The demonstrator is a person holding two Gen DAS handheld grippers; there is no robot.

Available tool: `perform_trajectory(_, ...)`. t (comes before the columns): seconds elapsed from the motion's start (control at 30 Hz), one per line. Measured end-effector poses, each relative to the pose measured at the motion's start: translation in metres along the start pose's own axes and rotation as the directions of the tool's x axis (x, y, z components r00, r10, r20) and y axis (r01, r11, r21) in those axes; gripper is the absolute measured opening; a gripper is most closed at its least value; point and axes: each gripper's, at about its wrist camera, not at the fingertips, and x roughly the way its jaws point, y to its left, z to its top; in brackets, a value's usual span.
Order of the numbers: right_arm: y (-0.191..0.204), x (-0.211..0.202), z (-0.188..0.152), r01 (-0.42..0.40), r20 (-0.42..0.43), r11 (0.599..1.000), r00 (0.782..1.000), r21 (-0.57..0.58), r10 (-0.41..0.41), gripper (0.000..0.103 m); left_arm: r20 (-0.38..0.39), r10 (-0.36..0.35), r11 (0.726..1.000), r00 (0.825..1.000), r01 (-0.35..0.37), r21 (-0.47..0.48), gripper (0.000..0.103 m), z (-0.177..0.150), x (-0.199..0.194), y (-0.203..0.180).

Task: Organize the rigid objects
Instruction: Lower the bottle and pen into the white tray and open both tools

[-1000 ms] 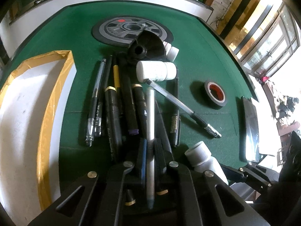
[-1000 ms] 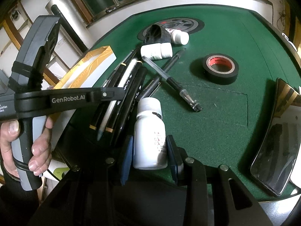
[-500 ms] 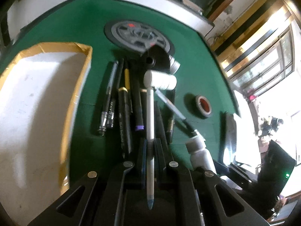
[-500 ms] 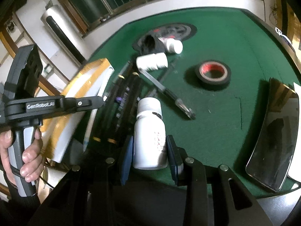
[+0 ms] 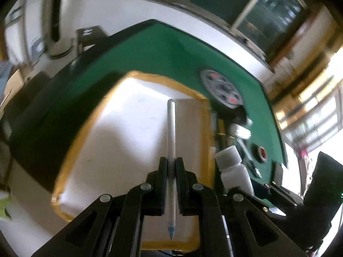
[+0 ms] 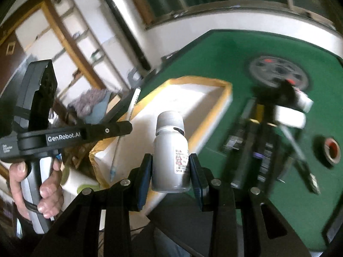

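The left gripper point(image 5: 170, 167) is clamped on a white pen point(image 5: 171, 132), which hangs over the white floor of the yellow-rimmed box point(image 5: 128, 75) sitting toward the left edge of the green table point(image 5: 163, 49). The pen points toward the box's far wall, its tip trailing back between the fingers. To finish this well, lower it until it lies nearly flat, parallel to a long wall, before spreading the fingers; dropped from a height, a round pen will likely bounce or roll.

The right gripper point(image 6: 170, 171) is closed on a white pill bottle point(image 6: 170, 152), held cap-forward near the box's right-hand near corner, not yet over the interior as far as I can judge. It should wait or enter beside the pen rather than across it, so the two tools do not collide.

Further right, the remaining pens point(image 6: 255, 141), two more white bottles point(image 6: 289, 118) and a roll of black tape point(image 6: 331, 151) lie on the felt, blurred.
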Motion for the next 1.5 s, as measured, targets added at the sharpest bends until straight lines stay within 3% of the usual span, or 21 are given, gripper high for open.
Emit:
perform_trajectory(0.13, 0.026, 0.041, 0.008, 0.007, -0.081, 1.000, 0.997, -0.027, -0.009, 0.034, -0.035, -0.001, 0.997, 0.999, -0.002, -0.074, 0.007, -0.003, 0.014, 0.038)
perform_trajectory(0.3, 0.037, 0.067, 0.010, 0.048, -0.117, 0.997, 0.992, -0.058, -0.054, 0.034, -0.069, -0.017, 0.993, 0.998, 0.009, -0.120, 0.007, -0.005, 0.030, 0.063)
perform_trajectory(0.6, 0.046, 0.088, 0.002, 0.150, -0.142, 0.981, 0.976, -0.123, -0.167, 0.034, -0.097, 0.000, 0.993, 0.995, -0.012, -0.118, 0.007, -0.008, 0.043, 0.069)
perform_trajectory(0.93, 0.050, 0.099, 0.001, 0.193, -0.145, 0.965, 0.965, -0.178, -0.219, 0.034, -0.085, 0.042, 0.995, 0.995, -0.050, -0.092, 0.007, -0.008, 0.045, 0.070)
perform_trajectory(1.0, 0.049, 0.097, 0.000, 0.173, -0.142, 0.969, 0.970, -0.174, -0.198, 0.036, -0.083, 0.055, 0.995, 0.995, -0.062, -0.082, 0.013, -0.008, 0.044, 0.068)
perform_trajectory(1.07, 0.047, 0.090, 0.000, 0.136, -0.126, 0.978, 0.980, -0.160, -0.157, 0.041, -0.071, 0.072, 0.994, 0.995, -0.077, -0.073, 0.038, -0.008, 0.042, 0.064)
perform_trajectory(1.17, 0.042, 0.073, -0.003, 0.090, -0.080, 0.985, 0.992, -0.146, -0.102, 0.052, -0.032, 0.080, 0.996, 0.996, -0.081, -0.045, 0.057, -0.009, 0.033, 0.053)
perform_trajectory(1.3, 0.024, 0.044, -0.011, -0.011, -0.034, 0.996, 0.999, -0.089, 0.008, 0.052, 0.021, 0.119, 0.993, 0.993, -0.120, 0.007, 0.060, -0.010, 0.020, 0.033)
perform_trajectory(1.5, -0.013, 0.000, -0.027, -0.046, 0.045, 0.999, 0.998, -0.017, 0.046, 0.054, 0.105, 0.195, 0.967, 0.975, -0.209, 0.148, 0.068, -0.021, 0.007, -0.019)
